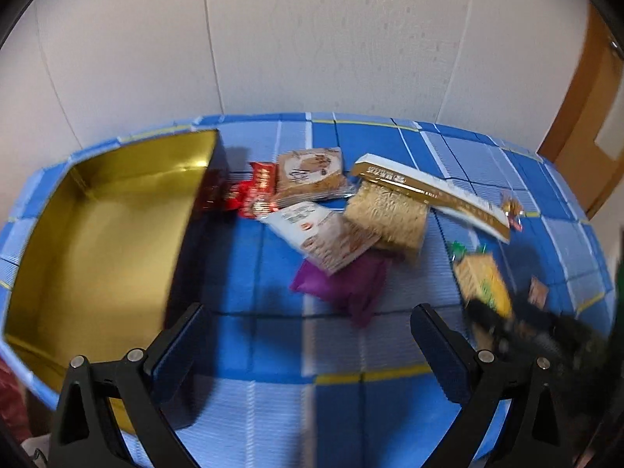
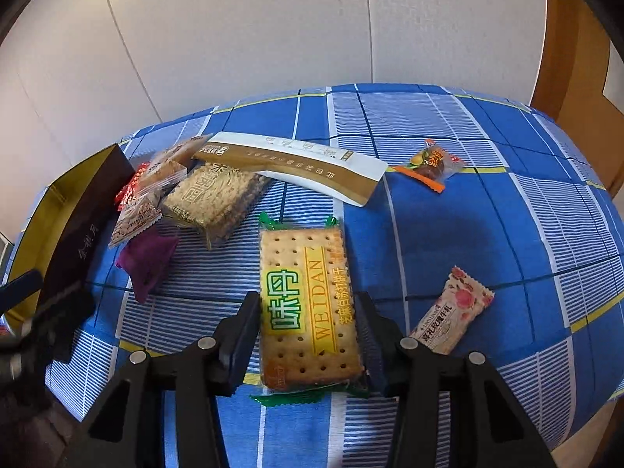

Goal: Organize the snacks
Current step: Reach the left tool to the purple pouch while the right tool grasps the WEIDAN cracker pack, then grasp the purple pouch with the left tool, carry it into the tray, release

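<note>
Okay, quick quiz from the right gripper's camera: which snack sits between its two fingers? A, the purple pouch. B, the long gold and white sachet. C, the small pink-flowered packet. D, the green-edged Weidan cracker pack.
D: the right gripper has its fingers on either side of the Weidan cracker pack, while the purple pouch, gold and white sachet and pink-flowered packet lie apart on the cloth.

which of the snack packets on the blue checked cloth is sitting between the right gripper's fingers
The clear-wrapped square cracker packet with the green and yellow WEIDAN label. It lies between the right gripper fingers; every other snack lies outside them, like the pink flowered packet to its right.
</note>
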{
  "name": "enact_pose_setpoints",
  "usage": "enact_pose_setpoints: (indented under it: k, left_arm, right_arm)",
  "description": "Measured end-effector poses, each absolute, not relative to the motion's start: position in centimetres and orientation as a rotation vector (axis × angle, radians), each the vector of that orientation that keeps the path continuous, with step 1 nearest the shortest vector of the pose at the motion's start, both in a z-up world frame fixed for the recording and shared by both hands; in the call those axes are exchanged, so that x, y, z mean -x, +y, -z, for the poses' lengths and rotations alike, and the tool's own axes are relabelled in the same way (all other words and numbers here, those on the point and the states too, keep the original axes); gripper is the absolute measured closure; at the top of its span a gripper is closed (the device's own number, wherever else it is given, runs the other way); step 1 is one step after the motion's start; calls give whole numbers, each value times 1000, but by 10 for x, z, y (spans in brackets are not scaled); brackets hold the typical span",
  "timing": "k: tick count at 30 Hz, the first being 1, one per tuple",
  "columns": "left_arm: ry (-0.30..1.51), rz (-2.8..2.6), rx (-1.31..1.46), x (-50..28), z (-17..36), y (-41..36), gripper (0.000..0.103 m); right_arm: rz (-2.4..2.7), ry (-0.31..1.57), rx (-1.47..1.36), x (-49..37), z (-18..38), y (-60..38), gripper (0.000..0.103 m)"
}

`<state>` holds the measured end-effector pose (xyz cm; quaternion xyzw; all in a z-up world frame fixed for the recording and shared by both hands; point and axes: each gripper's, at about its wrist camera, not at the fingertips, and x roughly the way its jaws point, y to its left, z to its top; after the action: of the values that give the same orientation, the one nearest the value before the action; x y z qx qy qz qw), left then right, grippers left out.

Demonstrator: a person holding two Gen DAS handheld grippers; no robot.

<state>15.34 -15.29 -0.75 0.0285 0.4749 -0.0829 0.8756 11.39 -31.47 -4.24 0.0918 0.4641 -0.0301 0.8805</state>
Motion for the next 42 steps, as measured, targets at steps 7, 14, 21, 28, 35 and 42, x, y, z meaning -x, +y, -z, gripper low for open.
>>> enact_pose_setpoints:
  k: [7,14,21,28,35,42]
  left_arm:
    - [1066,145,-39,-184,25,-174,12]
    - [1103,148,-40,-187,45,-175,37]
    - [1035,233,-25,-158,42,-152,42]
    - [1039,275,2,-148,43,-150,36]
    - [1027,258,-41,-152,53,-156,33]
    - [958,327,-97,-140,46,-154,49]
  right_arm:
    - [59,965,-208,-113,43,-316,54]
    - [49,988,-231,-115,48,-318,54]
    - [46,987,-258,-114,49,-321,54]
    - [51,987,-251,-114,49,-320,54]
    - [51,985,-252,-114,49,-320,54]
    - [52,980,-249,-113,49,-320,54]
